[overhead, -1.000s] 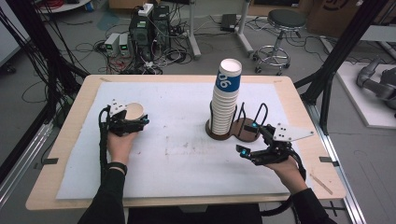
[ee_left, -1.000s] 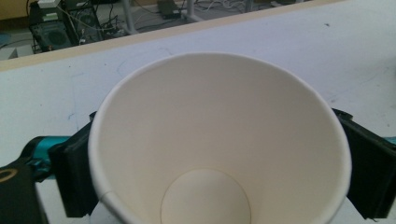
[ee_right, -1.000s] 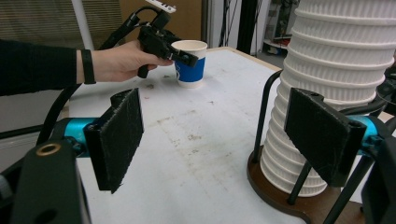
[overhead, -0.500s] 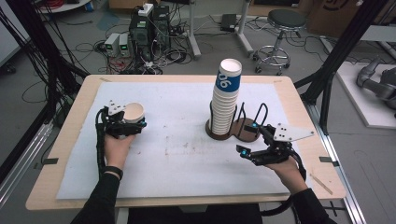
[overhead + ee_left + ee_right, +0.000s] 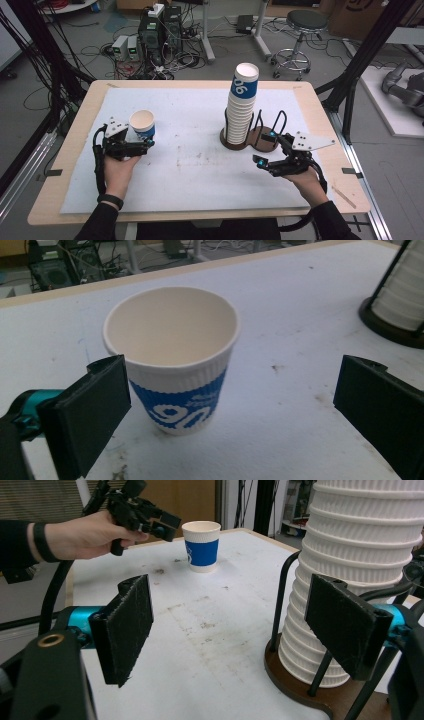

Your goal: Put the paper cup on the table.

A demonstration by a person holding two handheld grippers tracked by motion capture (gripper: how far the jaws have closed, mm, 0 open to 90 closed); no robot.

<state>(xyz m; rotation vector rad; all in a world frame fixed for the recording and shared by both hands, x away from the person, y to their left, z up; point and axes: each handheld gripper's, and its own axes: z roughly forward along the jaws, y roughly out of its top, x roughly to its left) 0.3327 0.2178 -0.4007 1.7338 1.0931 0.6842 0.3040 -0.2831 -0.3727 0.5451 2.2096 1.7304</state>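
White-and-blue paper cup (image 5: 172,362) stands upright on the table (image 5: 200,170), between the spread jaws of the left gripper (image 5: 225,405), untouched. The right gripper (image 5: 240,625), also spread, hovers beside the cup stack (image 5: 241,107). Judged next move: withdraw the left gripper clear.

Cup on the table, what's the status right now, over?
Left gripper open, cup upright on the table, not gripped. Right gripper open beside cup stack. Nothing in the way.
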